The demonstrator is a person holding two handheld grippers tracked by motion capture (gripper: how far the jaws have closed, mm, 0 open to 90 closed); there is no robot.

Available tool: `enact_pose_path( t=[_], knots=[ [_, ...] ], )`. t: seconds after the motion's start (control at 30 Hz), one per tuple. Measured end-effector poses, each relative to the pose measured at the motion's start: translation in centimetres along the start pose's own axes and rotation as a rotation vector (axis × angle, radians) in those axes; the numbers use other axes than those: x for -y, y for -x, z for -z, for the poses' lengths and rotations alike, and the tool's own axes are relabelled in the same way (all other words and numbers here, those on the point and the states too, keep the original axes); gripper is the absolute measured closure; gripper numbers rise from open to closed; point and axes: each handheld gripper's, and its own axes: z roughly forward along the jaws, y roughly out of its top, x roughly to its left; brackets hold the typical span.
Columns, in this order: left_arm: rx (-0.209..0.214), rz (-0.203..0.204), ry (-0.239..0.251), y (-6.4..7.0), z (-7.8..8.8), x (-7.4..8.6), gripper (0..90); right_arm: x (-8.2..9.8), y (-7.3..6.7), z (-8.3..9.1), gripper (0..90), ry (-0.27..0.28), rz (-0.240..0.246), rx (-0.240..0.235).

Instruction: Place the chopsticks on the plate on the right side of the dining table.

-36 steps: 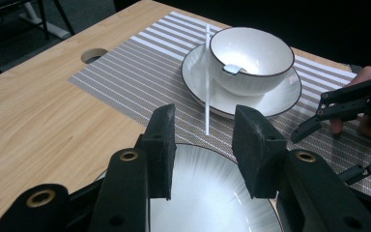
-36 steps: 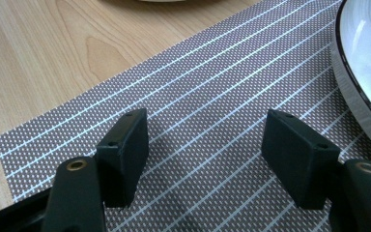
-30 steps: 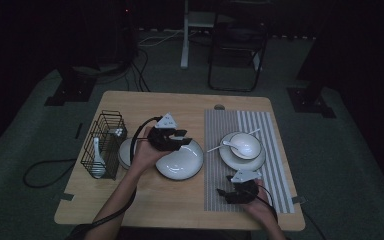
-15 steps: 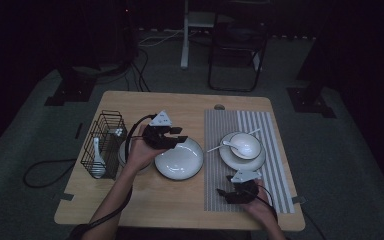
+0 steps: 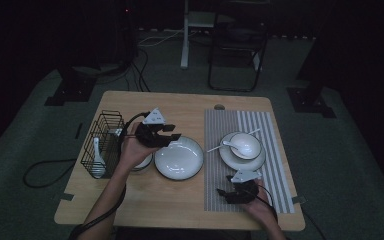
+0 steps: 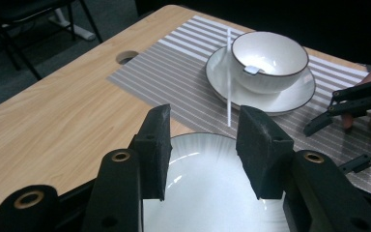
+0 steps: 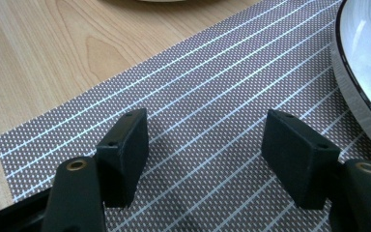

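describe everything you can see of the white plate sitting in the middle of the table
The white plate is round and shallow, glossy like glazed ceramic, with fine ribs fanning out to a thin dark rim. It is empty and lies flat on the bare wood of the table, just left of the striped placemat. The left gripper hovers over its near edge, jaws apart and just opening, with nothing between them and no visible contact with the plate.

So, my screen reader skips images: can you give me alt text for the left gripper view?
Open black tongs hover over a white plate on a wooden table, nothing between them. Beyond, a white bowl holding a spoon sits on a saucer on a striped placemat.
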Motion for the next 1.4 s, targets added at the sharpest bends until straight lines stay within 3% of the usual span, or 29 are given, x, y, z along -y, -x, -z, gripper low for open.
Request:
enact_pose_path(
  t=[0.93,1.4],
  knots=[
    [-0.105,0.013,-0.007,-1.8,4.5,-0.6,56.2,0.0,0.0,0.0,33.1,0.000,0.000,0.000],
    [-0.160,0.054,0.039,-3.2,8.9,0.1,56.7,0.0,0.0,0.0,33.1,0.001,0.000,0.000]
  ],
)
